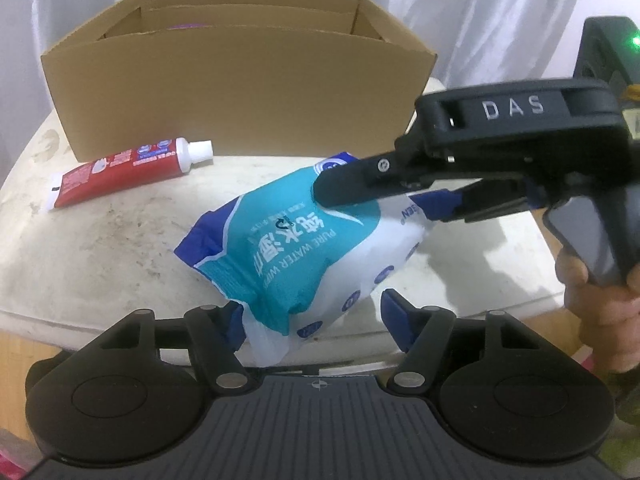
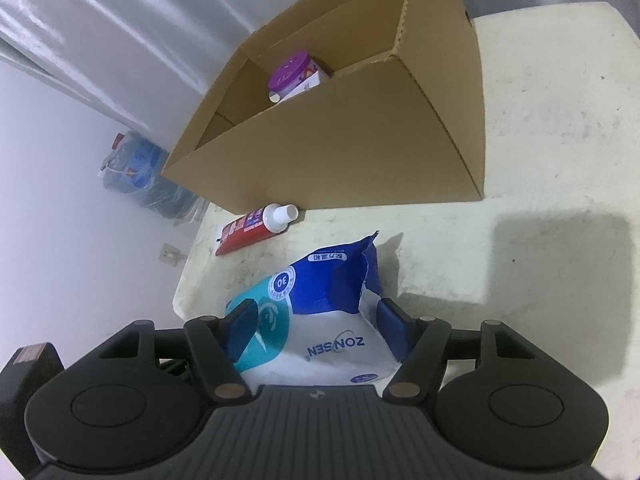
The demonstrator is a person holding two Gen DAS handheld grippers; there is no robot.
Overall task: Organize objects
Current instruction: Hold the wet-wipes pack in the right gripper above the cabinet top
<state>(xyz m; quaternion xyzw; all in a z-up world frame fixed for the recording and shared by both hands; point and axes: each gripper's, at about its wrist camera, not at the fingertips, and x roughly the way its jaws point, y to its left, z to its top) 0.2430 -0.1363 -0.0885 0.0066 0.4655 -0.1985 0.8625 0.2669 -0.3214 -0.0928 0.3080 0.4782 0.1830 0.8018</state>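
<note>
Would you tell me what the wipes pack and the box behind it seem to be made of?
Wipes pack: soft printed plastic film, slightly glossy, judging by its crinkles and sag. Box: plain brown corrugated cardboard, matte; the fluted cut edge shows in the right wrist view.

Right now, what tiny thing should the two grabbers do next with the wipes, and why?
Probably lift together. The left gripper and right gripper each pinch an end of the wipes pack, and the open cardboard box stands just behind it.
</note>
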